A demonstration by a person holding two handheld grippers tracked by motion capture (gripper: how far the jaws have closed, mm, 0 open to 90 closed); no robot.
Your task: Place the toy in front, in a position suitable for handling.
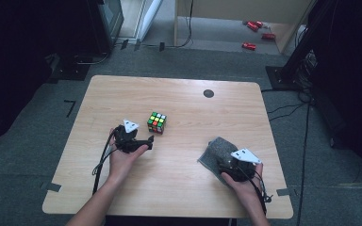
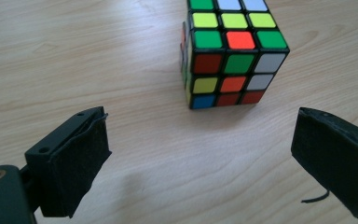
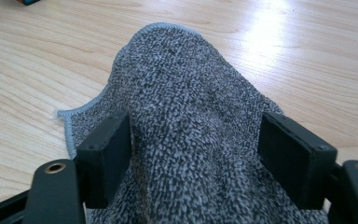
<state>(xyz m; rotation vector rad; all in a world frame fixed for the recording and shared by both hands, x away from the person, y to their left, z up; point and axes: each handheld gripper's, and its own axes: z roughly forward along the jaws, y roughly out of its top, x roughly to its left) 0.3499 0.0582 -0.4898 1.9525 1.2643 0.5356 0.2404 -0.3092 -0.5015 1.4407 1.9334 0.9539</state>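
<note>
Plainly, the puzzle cube [image 2: 233, 53] is the thing being approached: it stands flat on the bench [image 1: 179, 188], just ahead of the left gripper [image 2: 200, 154], whose jaws are spread wide with nothing between them. For a sound grasp, the gripper is best carried forward until the cube sits squarely between the pads, with the jaws lined up on two opposite faces rather than on a corner; at present the cube is offset toward the right jaw and turned slightly, so a small sideways correction is judged necessary before closing. The pads should be kept low, close to the bench, so that the cube is not tipped.

Well apart from the cube, toward the person's right, a grey cloth [image 3: 191, 121] is bunched up between the jaws of the right gripper [image 3: 196, 154]. Those jaws are parted and appear not to press on the fabric, though the contact on the left pad cannot be fully judged.

Behind the raised fold, the far part of the cloth is hidden. The cube's rear and underside faces are not visible, and its top row is cut off in the left gripper view.
</note>
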